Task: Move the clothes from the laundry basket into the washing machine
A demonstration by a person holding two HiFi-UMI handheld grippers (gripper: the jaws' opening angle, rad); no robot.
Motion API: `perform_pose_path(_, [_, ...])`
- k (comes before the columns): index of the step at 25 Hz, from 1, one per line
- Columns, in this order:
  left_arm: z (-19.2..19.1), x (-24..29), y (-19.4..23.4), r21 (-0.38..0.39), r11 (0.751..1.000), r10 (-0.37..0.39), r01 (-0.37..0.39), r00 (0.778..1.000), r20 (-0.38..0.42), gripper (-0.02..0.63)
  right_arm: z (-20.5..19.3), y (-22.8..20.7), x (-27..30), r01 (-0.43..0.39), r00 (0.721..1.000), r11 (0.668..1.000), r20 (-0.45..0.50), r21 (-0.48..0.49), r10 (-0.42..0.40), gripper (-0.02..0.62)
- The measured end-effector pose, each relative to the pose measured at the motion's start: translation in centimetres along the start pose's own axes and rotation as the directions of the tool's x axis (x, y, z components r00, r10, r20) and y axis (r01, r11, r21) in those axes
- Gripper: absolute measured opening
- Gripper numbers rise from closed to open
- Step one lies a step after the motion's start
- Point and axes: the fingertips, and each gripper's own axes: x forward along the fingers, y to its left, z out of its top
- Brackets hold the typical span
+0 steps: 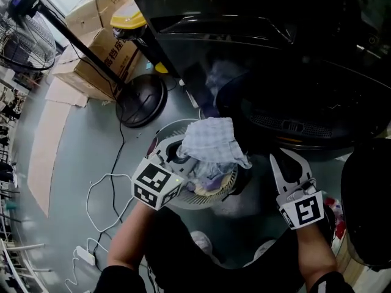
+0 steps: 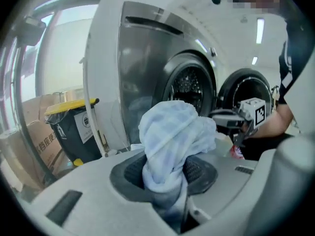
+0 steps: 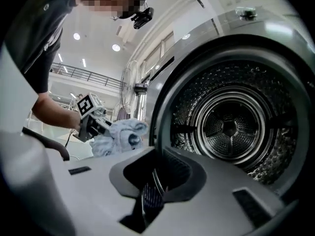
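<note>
My left gripper is clamped on a crumpled pale-blue checked cloth, just above the round white laundry basket. Right gripper has its jaws together, empty. Black front-load washing machine sits at 12 o'clock, round black fan base at 10.

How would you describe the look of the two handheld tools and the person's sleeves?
Both the left tool and right tool are light grey plastic with dark ribbed pads, each carrying a cube of black-and-white square markers. The person's sleeves are black.
</note>
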Motion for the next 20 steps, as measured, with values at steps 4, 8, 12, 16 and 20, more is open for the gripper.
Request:
perform_pose_path(4, [5.5, 0.3, -1.1, -0.051, 0.999, 0.023, -0.016, 0.990, 0.138, 0.127, 1.4, -1.3, -1.5, 0.050, 0.998, 0.999, 0.025, -0.007, -0.050, 0.038])
perform_pose_path(8, [9.0, 2.6, -2.6, -0.094, 0.995, 0.051, -0.030, 0.970, 0.237, 0.127, 2.3, -2.9, -2.9, 0.106, 0.993, 0.994, 0.047, -0.021, -0.105, 0.038])
perform_pose_path(12, [12.0, 5.8, -6.2, -0.142, 0.990, 0.044, -0.002, 0.954, 0.297, 0.127, 3.7, -5.4, -5.4, 0.150, 0.987, 0.989, 0.060, -0.017, -0.149, 0.038])
perform_pose_path(16, [14.8, 10.5, -9.7, -0.152, 0.988, 0.028, 0.026, 0.938, 0.346, 0.127, 4.9, -8.4, -7.9, 0.242, 0.966, 0.970, 0.097, -0.005, -0.240, 0.037])
perform_pose_path(20, [17.3, 14.0, -10.8, -0.156, 0.988, 0.052, 0.011, 0.918, 0.394, 0.127, 5.4, -10.1, -9.5, 0.307, 0.945, 0.952, 0.112, 0.018, -0.307, 0.038])
